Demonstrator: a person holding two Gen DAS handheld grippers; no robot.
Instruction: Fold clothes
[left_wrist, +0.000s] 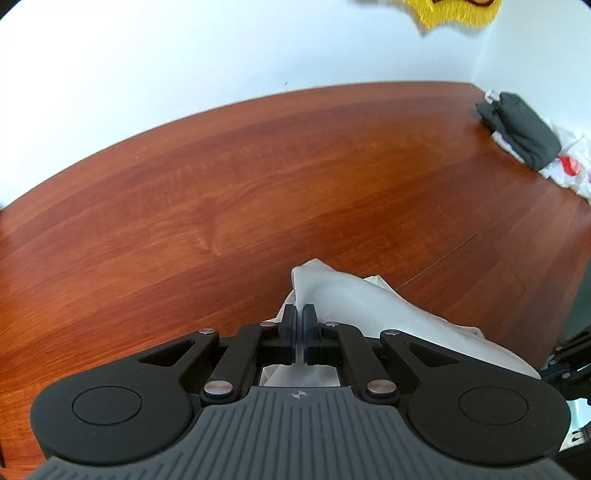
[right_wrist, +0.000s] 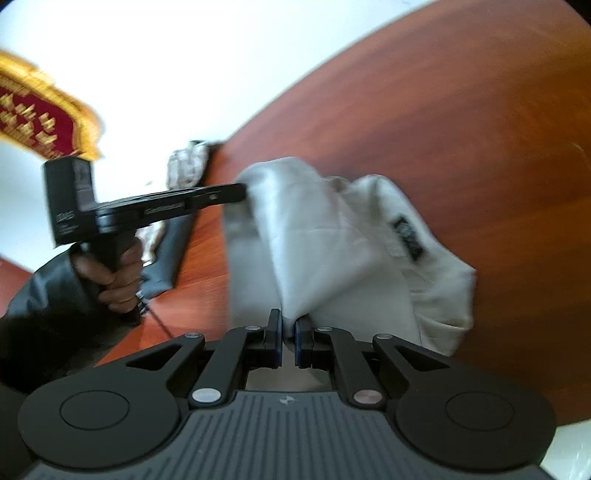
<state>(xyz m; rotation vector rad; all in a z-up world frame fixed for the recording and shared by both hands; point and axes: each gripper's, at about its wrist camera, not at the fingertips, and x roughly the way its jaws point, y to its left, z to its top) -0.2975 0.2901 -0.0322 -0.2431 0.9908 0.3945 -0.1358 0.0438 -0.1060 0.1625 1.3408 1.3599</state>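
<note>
A white garment (left_wrist: 354, 299) hangs lifted over the reddish wooden table (left_wrist: 221, 192). My left gripper (left_wrist: 299, 310) is shut on one edge of it, the cloth trailing off to the right. In the right wrist view the same white garment (right_wrist: 332, 243), with a dark label (right_wrist: 408, 236), bunches above the table (right_wrist: 480, 129). My right gripper (right_wrist: 289, 325) is shut on a fold of it. The left gripper (right_wrist: 242, 192) shows from the side, pinching the garment's upper left corner, held by a hand (right_wrist: 114, 280) in a dark sleeve.
A folded dark grey garment (left_wrist: 521, 129) lies on white plastic bags (left_wrist: 569, 166) at the table's far right by the wall. A red and gold fringed banner (right_wrist: 37, 107) hangs on the white wall. Patterned and grey clothes (right_wrist: 184, 170) lie near the table's far edge.
</note>
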